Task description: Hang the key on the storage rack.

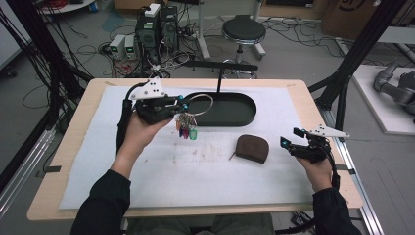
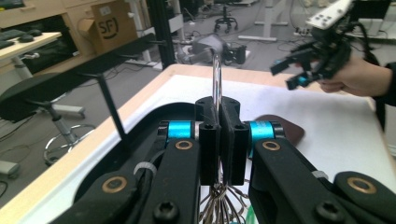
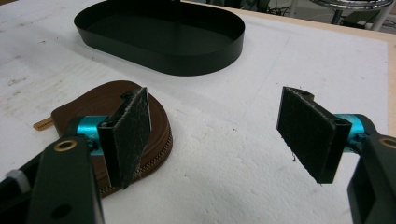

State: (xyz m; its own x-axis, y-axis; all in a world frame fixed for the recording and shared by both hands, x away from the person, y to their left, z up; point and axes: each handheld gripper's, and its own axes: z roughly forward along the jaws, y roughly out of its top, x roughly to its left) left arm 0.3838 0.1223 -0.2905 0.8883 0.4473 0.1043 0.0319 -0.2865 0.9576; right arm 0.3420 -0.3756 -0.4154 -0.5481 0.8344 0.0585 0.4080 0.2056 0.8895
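The key ring [image 1: 199, 104], a big wire loop with a bunch of coloured keys [image 1: 186, 128] hanging under it, is lifted off the table and sits just over the near left edge of the black oval tray [image 1: 247, 116], pinched tight between the closed jaws of the left gripper [image 1: 181, 104]. The right gripper [image 1: 289, 137] hangs well apart at the right side of the white mat [image 1: 147, 171], its jaws wide open and empty, just beside the brown leather pouch [image 1: 252, 148] lying flat in front of the tray.
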